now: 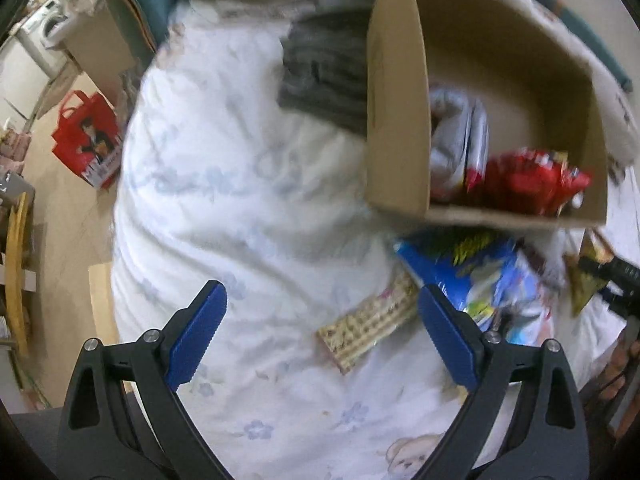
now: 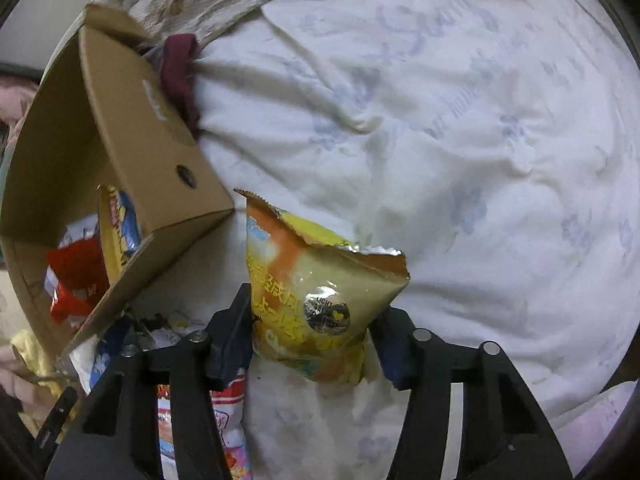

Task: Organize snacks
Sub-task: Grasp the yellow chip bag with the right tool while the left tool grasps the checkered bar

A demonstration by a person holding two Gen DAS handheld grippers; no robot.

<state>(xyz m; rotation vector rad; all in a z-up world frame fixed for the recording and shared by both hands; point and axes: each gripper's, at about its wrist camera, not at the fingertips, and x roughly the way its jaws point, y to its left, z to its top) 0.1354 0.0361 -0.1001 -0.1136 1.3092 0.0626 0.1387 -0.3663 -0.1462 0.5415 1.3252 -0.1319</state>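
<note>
- The yellow snack bag (image 2: 316, 304) is pinched between the jaws of the right gripper (image 2: 310, 336), lifted above the white duvet (image 2: 460, 140) just beside the cardboard box (image 2: 152, 140)
- Its top is torn open, so tilting it could spill the contents
- The left gripper (image 1: 322, 336) is spread wide and empty
- Bag print is East Asian script, unreadable; silver seal starts "LIGHT"

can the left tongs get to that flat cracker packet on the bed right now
Probably yes. The left tongs are open and empty, and the cracker packet lies flat on the quilt between their tips, top uncovered. Only the blue snack bag crowds its far end.
</note>
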